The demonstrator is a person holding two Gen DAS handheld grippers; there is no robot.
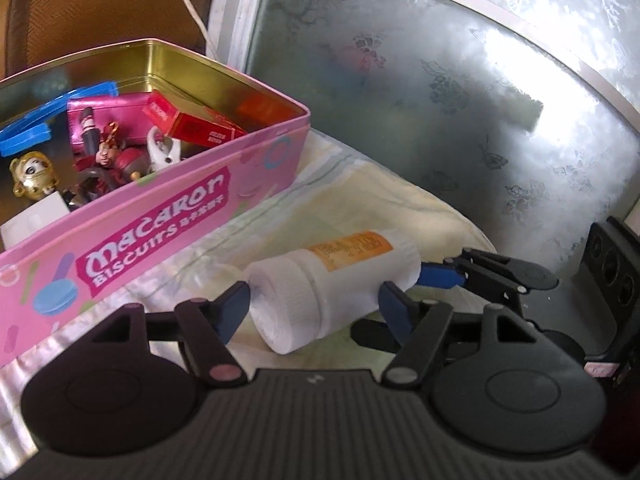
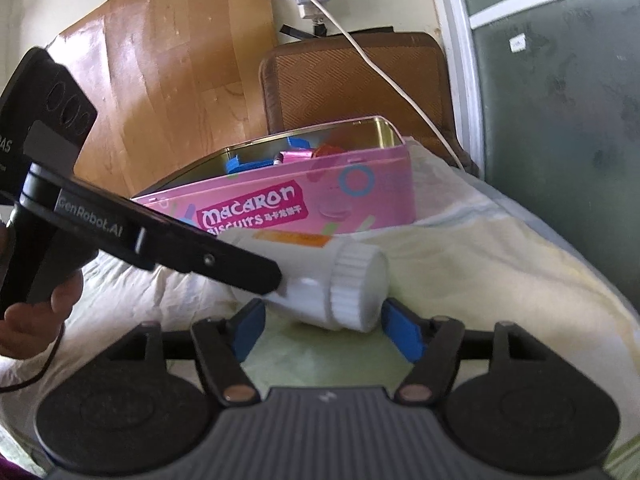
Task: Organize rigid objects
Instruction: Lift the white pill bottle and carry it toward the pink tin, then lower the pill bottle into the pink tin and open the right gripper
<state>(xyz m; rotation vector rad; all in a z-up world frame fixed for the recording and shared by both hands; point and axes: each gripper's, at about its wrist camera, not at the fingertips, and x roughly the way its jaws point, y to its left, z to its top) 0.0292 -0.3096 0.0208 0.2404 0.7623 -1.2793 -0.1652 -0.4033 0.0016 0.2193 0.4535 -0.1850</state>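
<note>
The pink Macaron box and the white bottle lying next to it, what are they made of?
The pink rectangular Macaron Biscuits box looks like thin metal tin: its inside walls shine gold and mirror the things in it, and its rim is rolled. The white bottle with the orange label looks like matte plastic: dull and opaque, with a ridged screw cap. The label is probably paper.

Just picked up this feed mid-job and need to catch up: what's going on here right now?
A person is sorting small items into an open pink metal biscuit tin that already holds toys and little boxes. A white plastic pill bottle with an orange label lies on its side on the pale cloth beside the tin. Both hand-held grippers are at it: the left hand-held gripper has its open fingers either side of the bottle, and the right hand-held gripper is open at the cap end. The bottle is not yet lifted.
</note>
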